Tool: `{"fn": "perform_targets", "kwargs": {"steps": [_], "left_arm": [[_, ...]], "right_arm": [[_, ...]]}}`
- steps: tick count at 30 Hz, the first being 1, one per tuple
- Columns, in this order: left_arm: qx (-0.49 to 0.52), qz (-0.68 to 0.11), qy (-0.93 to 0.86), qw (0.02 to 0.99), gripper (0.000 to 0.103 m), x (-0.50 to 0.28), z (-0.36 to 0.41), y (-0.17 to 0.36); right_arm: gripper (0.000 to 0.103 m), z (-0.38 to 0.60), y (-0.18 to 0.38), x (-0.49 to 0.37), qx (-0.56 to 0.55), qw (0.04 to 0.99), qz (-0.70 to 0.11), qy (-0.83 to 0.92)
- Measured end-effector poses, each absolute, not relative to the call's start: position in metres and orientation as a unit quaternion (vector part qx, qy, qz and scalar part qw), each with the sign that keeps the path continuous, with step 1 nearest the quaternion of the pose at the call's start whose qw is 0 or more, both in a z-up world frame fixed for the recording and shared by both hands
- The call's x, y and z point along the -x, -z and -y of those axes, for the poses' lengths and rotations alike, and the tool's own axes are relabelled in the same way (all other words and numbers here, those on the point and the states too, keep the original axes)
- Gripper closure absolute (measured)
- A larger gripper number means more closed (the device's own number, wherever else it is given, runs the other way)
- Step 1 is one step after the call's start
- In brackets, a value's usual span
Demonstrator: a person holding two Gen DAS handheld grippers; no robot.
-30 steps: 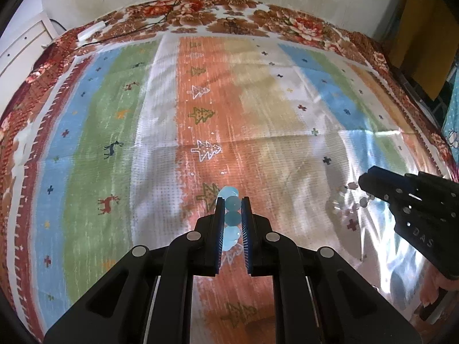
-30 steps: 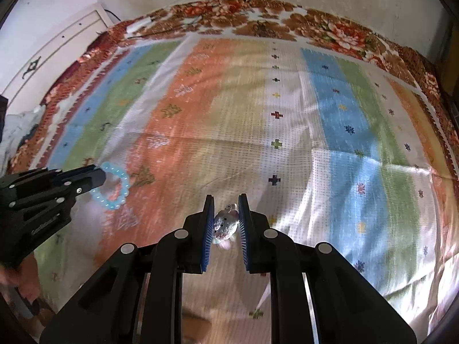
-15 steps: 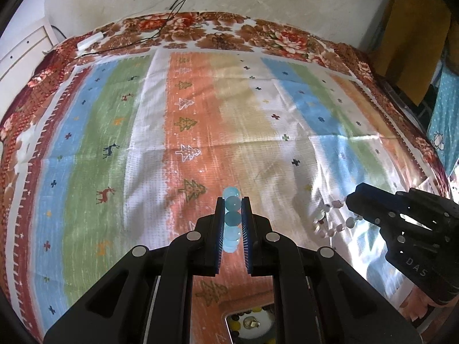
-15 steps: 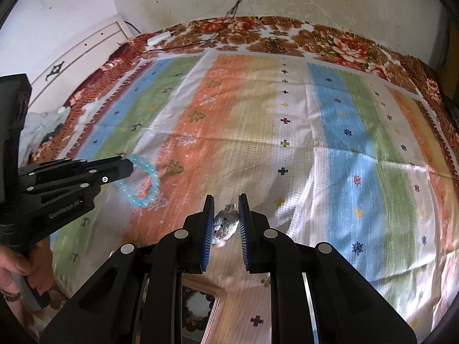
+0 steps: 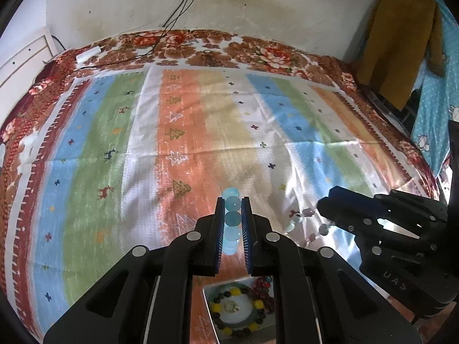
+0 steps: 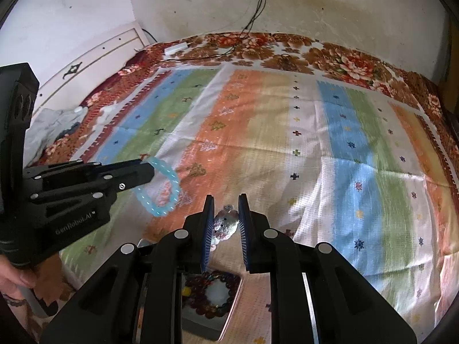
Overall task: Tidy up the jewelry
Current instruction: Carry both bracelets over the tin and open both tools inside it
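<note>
Currently we hold both grippers angled down over the bed, side by side and well clear of the striped cloth. Left gripper: jaws clamped on the blue bead bracelet, beads stacked in a line between the pads, the loop hanging free past the tips in the right wrist view. Right gripper: jaws clamped on the pale stone bracelet, a few pale beads dangling off its tip in the left wrist view. A hand grips the left handle at the frame's lower left. Below and behind both jaws sits an open jewelry tray already holding dark and yellow bead bracelets.
</note>
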State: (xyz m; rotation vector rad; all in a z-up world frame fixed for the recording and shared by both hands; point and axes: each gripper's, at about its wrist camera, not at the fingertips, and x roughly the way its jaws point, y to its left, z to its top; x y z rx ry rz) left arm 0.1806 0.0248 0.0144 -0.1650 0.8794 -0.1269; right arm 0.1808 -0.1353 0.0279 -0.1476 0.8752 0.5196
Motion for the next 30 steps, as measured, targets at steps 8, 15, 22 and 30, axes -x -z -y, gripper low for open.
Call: {"fn": "perform_targets", "kwargs": {"steps": [8, 15, 22, 30], "left_arm": [[0.073, -0.427, 0.069, 0.899, 0.092, -0.161, -0.016, -0.012], [0.07, -0.426, 0.074, 0.899, 0.092, -0.146, -0.011, -0.01], [0.064, -0.431, 0.079, 0.897, 0.092, -0.132, -0.004, -0.003], [0.059, -0.439, 0.081, 0.893, 0.092, -0.123, 0.0, 0.004]], "right_arm": [[0.085, 0.143, -0.021, -0.159, 0.063, 0.864, -0.428, -0.257], [0.085, 0.149, -0.019, -0.145, 0.057, 0.863, -0.43, -0.259], [0.085, 0.151, -0.012, -0.134, 0.06, 0.856, -0.44, -0.264], [0.085, 0.152, -0.006, -0.127, 0.06, 0.851, -0.449, -0.266]]}}
